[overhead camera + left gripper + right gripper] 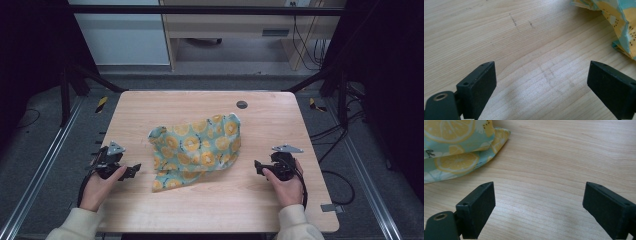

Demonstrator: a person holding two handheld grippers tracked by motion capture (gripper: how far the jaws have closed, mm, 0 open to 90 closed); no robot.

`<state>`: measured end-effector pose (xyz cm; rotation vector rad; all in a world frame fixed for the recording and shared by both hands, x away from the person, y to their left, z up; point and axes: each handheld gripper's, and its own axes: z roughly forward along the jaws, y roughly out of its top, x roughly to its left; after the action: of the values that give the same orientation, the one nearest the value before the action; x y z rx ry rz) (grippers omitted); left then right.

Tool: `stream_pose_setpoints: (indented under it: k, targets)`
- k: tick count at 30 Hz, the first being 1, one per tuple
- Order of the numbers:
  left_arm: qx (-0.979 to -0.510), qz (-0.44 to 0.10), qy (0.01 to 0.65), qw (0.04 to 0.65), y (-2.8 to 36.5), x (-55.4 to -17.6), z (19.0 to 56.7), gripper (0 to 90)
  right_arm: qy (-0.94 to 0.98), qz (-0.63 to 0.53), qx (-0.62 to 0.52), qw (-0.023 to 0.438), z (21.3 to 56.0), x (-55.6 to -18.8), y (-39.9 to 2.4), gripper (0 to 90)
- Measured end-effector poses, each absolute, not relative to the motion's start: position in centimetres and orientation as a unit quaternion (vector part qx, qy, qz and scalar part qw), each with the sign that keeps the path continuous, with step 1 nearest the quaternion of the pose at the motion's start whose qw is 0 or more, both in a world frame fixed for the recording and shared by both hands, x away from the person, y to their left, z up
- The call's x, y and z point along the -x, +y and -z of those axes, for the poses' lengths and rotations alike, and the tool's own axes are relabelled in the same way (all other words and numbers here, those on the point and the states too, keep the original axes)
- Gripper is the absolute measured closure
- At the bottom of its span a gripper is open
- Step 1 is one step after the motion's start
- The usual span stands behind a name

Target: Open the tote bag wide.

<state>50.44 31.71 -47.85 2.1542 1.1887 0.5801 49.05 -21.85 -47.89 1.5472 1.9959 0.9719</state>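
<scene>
1. Left gripper (131, 171): jaws spread wide, empty, low over bare wood just beside the cloth's left edge.
2. Right gripper (258, 166): jaws likewise released, empty, near the cloth's right edge.
3. Lemon-print cloth (197, 147): lies crumpled and partly folded at the centre of the wooden table (260, 200).
4. Risk: pinching overlapped layers would likely drag the whole bundle instead of spreading it.
5. Cable grommet (242, 104): beyond the cloth, uninvolved.

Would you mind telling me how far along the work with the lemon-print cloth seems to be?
Nothing looks done: the cloth lies crumpled on the table. Nothing is in hand either; the left gripper and right gripper rest open on either side, apart from it. Any grasping, spreading or folding is left.
</scene>
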Motion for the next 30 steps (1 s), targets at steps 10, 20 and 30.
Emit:
stream_pose_setpoints:
  k: [10, 20, 30]
  targets:
    - [-0.824, -0.204, 0.444, 0.285, 31.2, -50.3, 47.9, 8.9, 0.736, -0.354, -0.534, 0.217, 46.4, -48.8, -20.9, 11.2]
    - [-0.830, -0.203, 0.445, 0.268, 30.8, -50.1, 48.1, 9.1, 0.768, -0.355, -0.493, 0.203, 42.5, -50.1, -18.1, 20.2]
    - [-0.830, -0.203, 0.447, 0.263, 30.8, -50.0, 48.1, 9.0, 0.796, -0.356, -0.444, 0.208, 38.4, -50.6, -14.6, 26.8]
